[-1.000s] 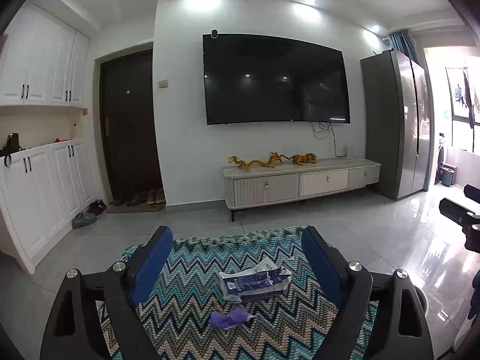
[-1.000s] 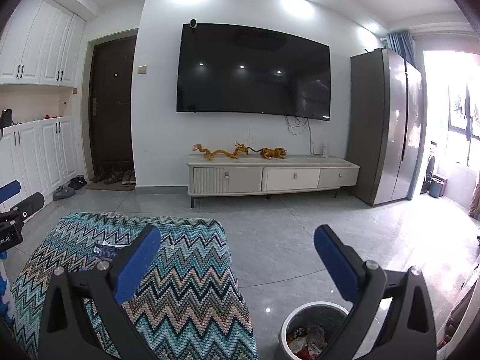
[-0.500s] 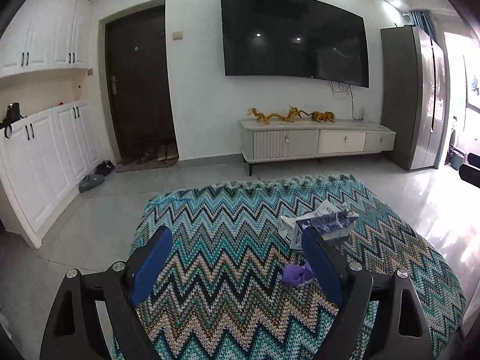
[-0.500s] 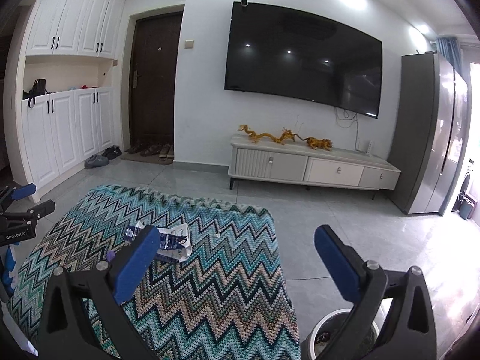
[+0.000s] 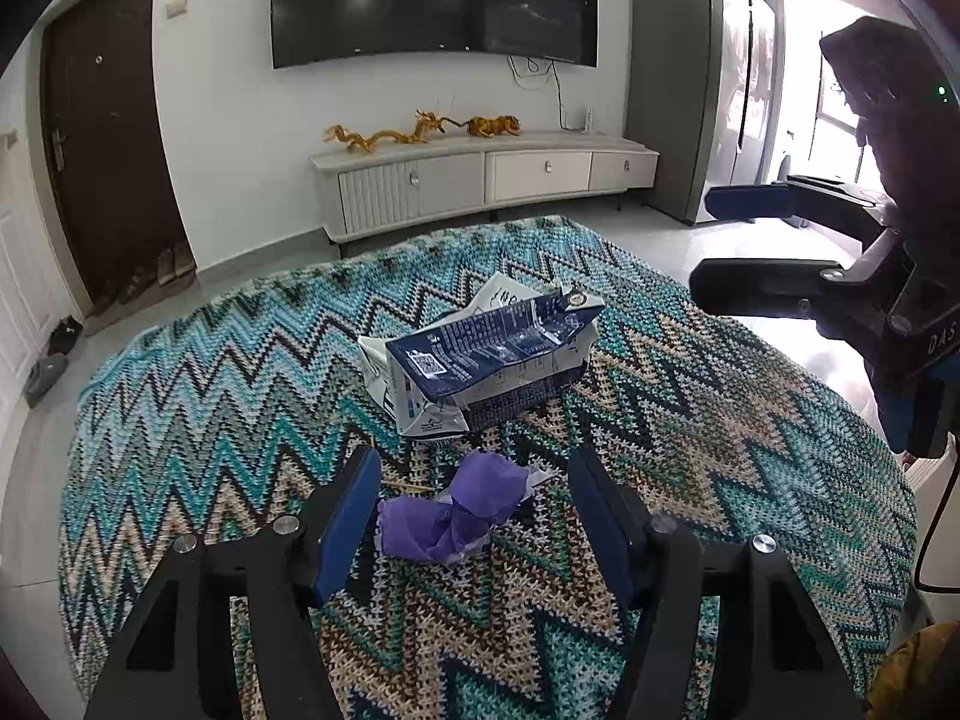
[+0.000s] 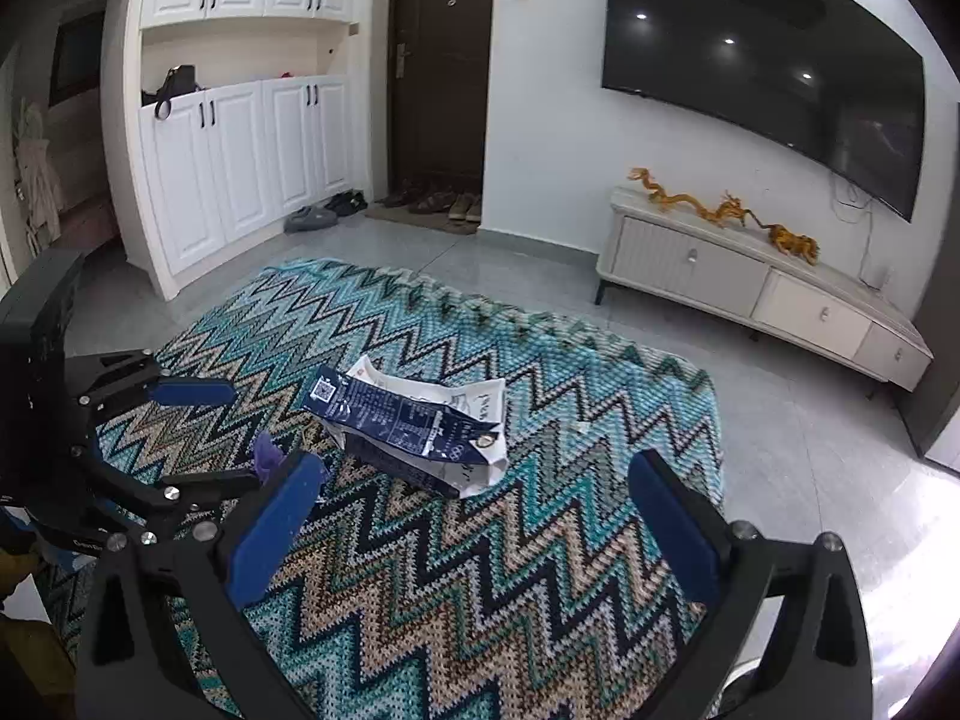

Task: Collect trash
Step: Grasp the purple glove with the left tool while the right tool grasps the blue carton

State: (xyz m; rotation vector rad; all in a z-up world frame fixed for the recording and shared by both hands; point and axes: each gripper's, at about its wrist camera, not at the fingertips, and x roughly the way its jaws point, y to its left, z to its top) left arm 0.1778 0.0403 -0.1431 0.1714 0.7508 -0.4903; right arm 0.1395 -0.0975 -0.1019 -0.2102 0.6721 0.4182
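Observation:
A crumpled purple wrapper lies on the zigzag-knit blanket, with a thin stick beside it. My left gripper is low over the blanket and its jaws are closing. The purple wrapper sits between the blue pads, which do not press on it. Just beyond lies a crushed blue-and-white carton. My right gripper hangs wide open above the blanket with nothing between its fingers, and the carton is a little ahead of it. The left gripper shows at the left of the right wrist view, around the purple wrapper.
The blanket covers a raised surface with grey tiled floor around it. A low TV cabinet stands against the far wall under a TV. White cupboards and shoes by the door are on the left. A tall fridge is at the right.
Both grippers have tilted down and sunk toward the blanket. The left jaws have narrowed around the purple wrapper. The right gripper has swung left over the blanket, and the bin has left its view.

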